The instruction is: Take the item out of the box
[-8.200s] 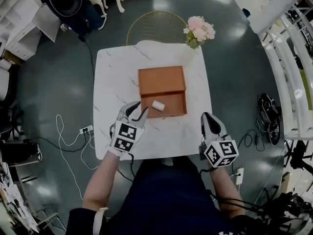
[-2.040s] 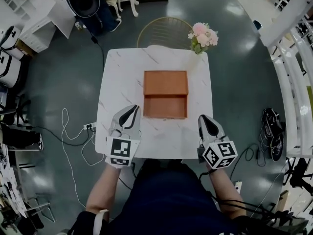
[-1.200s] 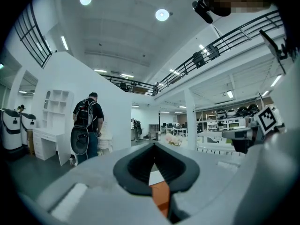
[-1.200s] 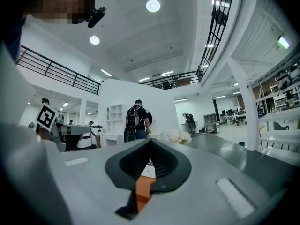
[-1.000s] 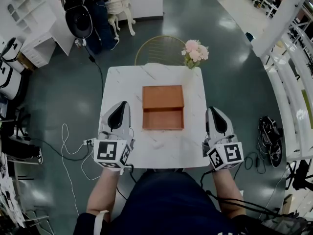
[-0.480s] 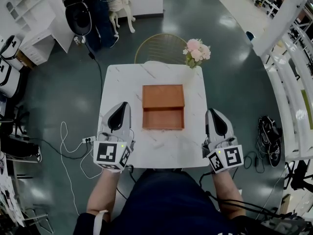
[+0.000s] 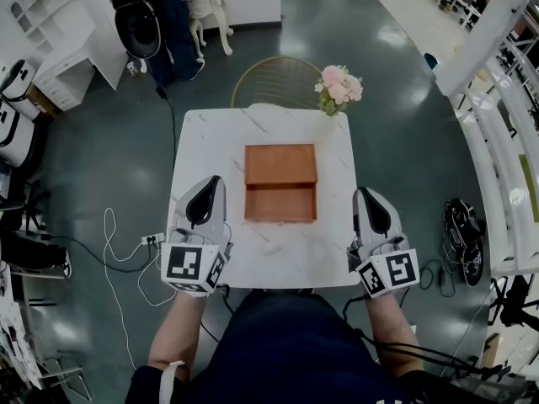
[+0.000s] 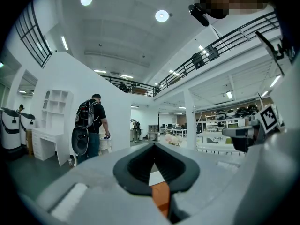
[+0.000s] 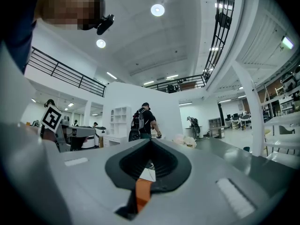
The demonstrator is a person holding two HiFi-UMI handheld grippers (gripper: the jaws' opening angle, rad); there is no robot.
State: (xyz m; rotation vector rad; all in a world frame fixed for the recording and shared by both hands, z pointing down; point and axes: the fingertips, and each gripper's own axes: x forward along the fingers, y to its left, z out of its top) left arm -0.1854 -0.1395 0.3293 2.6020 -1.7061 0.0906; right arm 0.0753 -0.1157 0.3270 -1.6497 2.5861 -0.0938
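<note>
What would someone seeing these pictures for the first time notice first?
The open orange box in the middle of the white marble table, its near compartment looking empty. Then the left gripper and right gripper, both shut, flanking it at the near edge, and pink flowers at the far right corner.

An orange-brown box (image 7: pixel 280 182) sits on a white surface (image 7: pixel 202 141) veined in grey, pink flowers (image 7: pixel 338 82) beyond the box, while the pale grey left tool (image 7: pixel 212 183) and right tool (image 7: pixel 365 194) flanking the box carry black-and-white square patterns.
</note>
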